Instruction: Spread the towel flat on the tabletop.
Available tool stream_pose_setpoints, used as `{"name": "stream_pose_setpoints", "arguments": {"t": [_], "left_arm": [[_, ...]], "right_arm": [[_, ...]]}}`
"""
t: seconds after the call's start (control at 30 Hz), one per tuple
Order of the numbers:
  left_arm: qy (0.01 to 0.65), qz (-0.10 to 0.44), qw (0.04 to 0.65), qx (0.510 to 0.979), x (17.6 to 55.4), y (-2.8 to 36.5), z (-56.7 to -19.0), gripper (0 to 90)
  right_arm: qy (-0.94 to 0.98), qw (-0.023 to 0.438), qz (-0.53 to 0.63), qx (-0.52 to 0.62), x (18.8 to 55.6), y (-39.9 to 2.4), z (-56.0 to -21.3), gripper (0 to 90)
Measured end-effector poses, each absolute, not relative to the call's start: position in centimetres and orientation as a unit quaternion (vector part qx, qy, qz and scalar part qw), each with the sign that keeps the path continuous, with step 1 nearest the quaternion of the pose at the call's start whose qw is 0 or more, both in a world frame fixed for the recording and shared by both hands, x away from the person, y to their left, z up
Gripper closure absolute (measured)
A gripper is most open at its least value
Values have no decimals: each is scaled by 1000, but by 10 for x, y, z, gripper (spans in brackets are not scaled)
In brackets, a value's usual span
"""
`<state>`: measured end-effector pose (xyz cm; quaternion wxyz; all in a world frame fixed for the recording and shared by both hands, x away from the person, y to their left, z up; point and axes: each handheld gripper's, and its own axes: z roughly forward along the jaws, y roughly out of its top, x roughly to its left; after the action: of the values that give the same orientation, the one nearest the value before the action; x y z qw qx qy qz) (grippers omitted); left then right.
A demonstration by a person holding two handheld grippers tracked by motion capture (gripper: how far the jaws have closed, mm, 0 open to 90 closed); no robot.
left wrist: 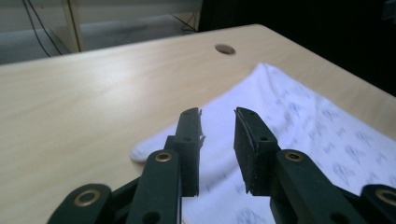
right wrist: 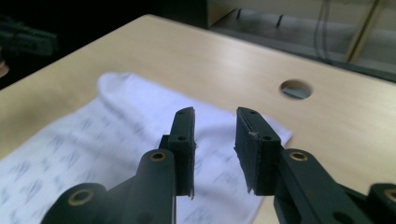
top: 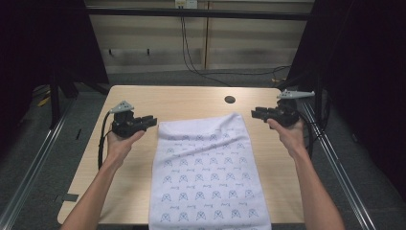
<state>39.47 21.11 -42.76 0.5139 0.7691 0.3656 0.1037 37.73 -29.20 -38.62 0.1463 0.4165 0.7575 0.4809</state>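
Observation:
A white towel with a small blue print lies flat on the wooden table, running from mid-table to the front edge. My left gripper hovers just left of the towel's far left corner, jaws open and empty. In the left gripper view, the left gripper points over that corner. My right gripper hangs right of the far right corner, open with nothing between its jaws. From the right gripper view, the right gripper looks across the towel toward its far edge.
A round cable hole sits in the table behind the towel, also seen as the hole. Metal rails run along both sides of the table. Dark curtains stand left and right. Cables hang down the back wall.

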Motion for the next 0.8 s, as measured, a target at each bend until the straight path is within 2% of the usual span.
{"name": "stream_pose_setpoints", "arguments": {"t": [0.2,0.33,0.5,0.6,0.7,0.8], "left_arm": [[328,60,479,812,345,209,-453,792],[314,19,450,836,316,204,-481,778],[292,13,392,872,295,191,-499,760],[301,13,386,872,293,195,-499,879],[299,13,385,873,287,197,-498,886],[298,14,386,873,289,197,-498,886]], "right_arm": [[790,115,454,395,338,-285,-417,696],[815,84,423,386,318,-280,-447,720],[827,63,390,401,313,-275,-483,695],[836,69,363,406,318,-271,-493,676],[840,86,355,402,317,-267,-498,688],[846,101,340,399,311,-263,-496,751]]}}
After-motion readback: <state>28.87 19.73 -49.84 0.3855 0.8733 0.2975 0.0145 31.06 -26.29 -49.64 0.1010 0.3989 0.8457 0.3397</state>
